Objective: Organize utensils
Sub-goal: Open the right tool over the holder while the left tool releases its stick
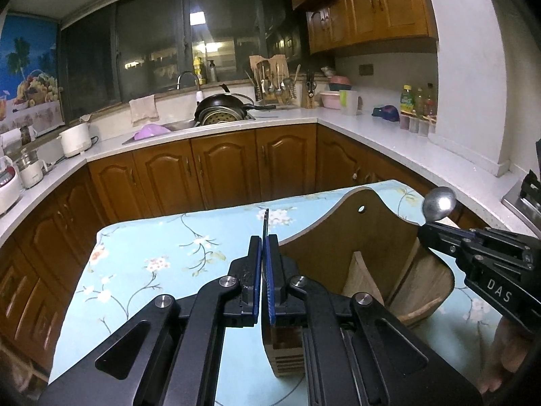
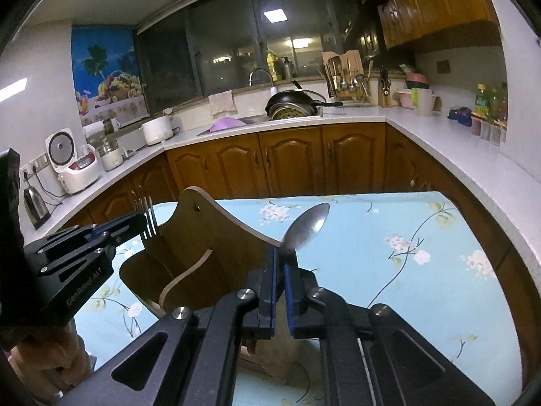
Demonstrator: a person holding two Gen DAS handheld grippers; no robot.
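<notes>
1. Left gripper [image 1: 263, 264]: fingers [image 1: 252, 270] nearly closed on a fork [image 2: 148, 218], seen edge-on as a thin dark blade in the left wrist view; the right wrist view shows its tines up, just above the left compartment of the wooden utensil holder [image 2: 203, 237].
2. Right gripper [image 2: 281, 270]: fingers [image 2: 268, 280] narrow, pinching a metal spoon [image 2: 309, 226] at the neck, bowl up and tilted to the right. The handle is hidden below the fingers; whether its end is already inside the holder, cannot tell.
3. Holder stands on the counter [image 2: 405, 237], which is covered with a light-blue floral cloth, near its front left part. A curved divider [image 2: 184, 275] splits it into compartments.
4. Risk, spoon: the grip is on a smooth, narrow neck, so a slight loosening could let it pivot or slide. If the handle is not over an opening, it would likely land on the cloth or strike the rim.
5. Risk, fork: a handle end catching the divider or front wall on release could tip the fork out.
6. Risk, holder: it looks light and free-standing, and both grippers crowd it, so a sideways nudge could shift or topple it.
7. Risk, grippers: the two are near each other, and a converging move could knock the utensils together.
</notes>
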